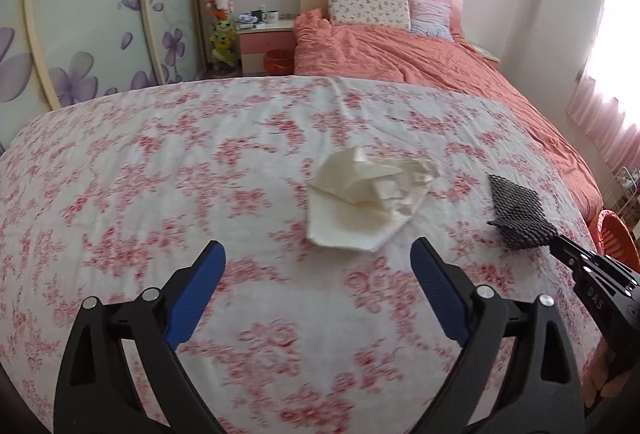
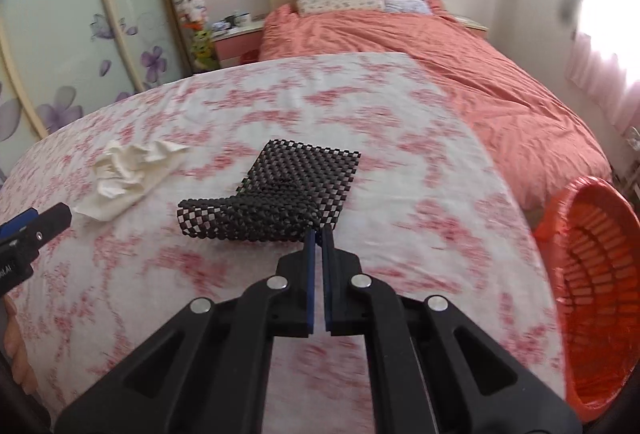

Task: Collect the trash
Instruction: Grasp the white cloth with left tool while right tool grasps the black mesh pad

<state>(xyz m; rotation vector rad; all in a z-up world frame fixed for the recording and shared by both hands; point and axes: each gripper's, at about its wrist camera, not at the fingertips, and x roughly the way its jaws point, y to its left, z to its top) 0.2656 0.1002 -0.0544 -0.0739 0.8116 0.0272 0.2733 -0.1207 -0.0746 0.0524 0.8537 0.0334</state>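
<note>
On the flowered bedspread [image 1: 160,162], the right gripper [image 2: 319,234] pinches the black mesh mat [image 2: 280,190] by its near corner, best lifted smoothly toward the orange slatted basket [image 2: 596,274], while the wide-open left gripper [image 1: 316,258] squares up to the crumpled white tissue [image 1: 368,198].

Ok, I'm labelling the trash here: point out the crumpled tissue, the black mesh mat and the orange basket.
crumpled tissue [image 1: 366,200]: left wrist view, middle of the wad.
black mesh mat [image 2: 288,186]: right wrist view, centre of the mesh.
orange basket [image 2: 600,274]: right wrist view, inner wall.
</note>
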